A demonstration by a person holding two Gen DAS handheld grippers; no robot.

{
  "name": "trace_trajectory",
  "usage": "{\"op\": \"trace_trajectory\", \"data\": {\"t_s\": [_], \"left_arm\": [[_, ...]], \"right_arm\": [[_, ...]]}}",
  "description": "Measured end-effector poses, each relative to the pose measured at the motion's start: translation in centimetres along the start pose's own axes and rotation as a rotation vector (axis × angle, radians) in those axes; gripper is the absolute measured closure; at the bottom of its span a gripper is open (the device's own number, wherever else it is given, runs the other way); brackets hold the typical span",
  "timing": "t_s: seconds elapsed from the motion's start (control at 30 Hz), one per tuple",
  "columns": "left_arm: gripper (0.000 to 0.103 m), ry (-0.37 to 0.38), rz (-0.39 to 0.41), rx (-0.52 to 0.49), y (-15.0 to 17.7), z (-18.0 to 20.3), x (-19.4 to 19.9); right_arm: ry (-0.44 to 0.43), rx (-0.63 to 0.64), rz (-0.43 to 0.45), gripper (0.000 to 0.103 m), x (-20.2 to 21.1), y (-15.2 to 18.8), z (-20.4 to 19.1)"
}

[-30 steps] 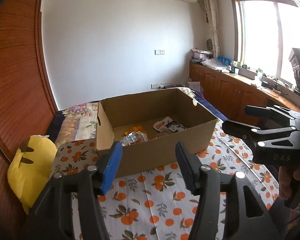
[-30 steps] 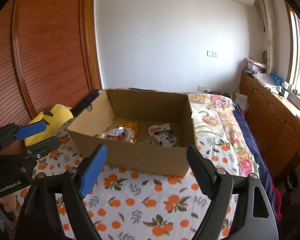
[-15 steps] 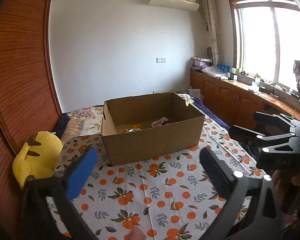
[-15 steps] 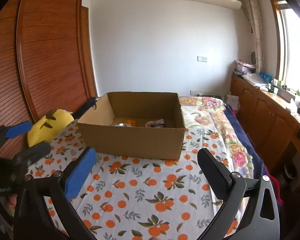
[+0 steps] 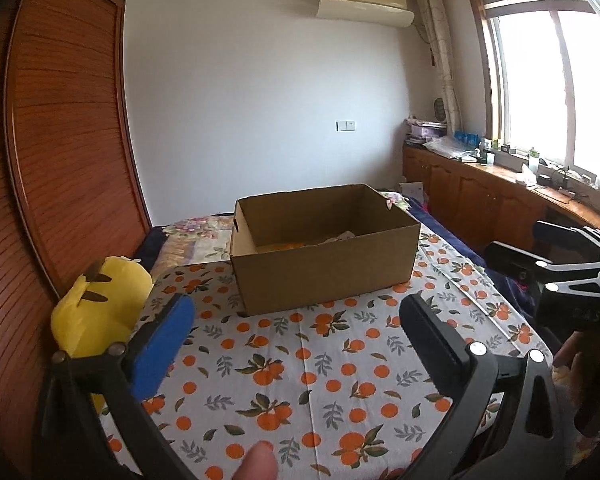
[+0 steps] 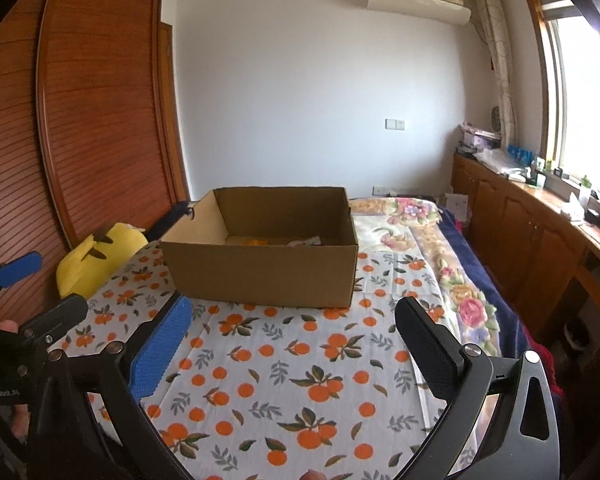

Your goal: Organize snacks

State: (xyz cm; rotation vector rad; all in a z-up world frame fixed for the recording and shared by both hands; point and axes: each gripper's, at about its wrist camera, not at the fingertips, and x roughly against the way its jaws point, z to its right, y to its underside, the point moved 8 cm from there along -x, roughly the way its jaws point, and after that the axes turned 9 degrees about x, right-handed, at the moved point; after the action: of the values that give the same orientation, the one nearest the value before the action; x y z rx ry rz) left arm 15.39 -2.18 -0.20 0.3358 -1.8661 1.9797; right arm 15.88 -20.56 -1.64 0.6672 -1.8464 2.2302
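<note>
Left tool and right tool, both wide and empty, sit short of our cardboard box; a careless reach could shove it.

White wall, wooden wardrobe, bright window, air conditioner

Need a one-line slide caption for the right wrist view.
Open right gripper empty above the orange-print cloth, facing the cardboard box.
</note>
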Motion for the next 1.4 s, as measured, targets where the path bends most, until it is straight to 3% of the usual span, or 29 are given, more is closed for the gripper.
{"op": "trace_trajectory", "data": {"t_s": [0.4,0.67,1.0,1.4], "left_arm": [[0.000,0.009,0.022,0.039,2.1,-0.1,2.9],[0.000,-0.028,0.045,0.029,3.4,-0.6,4.1],[0.000,-0.043,0.019,0.054,5.6,-1.4,4.5],[0.000,-0.046,0.007,0.066,6.1,-1.8,4.0]], "right_arm": [[0.035,-0.019,0.034,0.000,3.4,1.7,0.3],[0.052,-0.039,0.054,0.000,5.1,3.6,0.6],[0.080,-0.036,0.043,0.000,6.3,5.9,0.5],[0.083,-0.033,0.042,0.000,6.3,6.2,0.3]]}}
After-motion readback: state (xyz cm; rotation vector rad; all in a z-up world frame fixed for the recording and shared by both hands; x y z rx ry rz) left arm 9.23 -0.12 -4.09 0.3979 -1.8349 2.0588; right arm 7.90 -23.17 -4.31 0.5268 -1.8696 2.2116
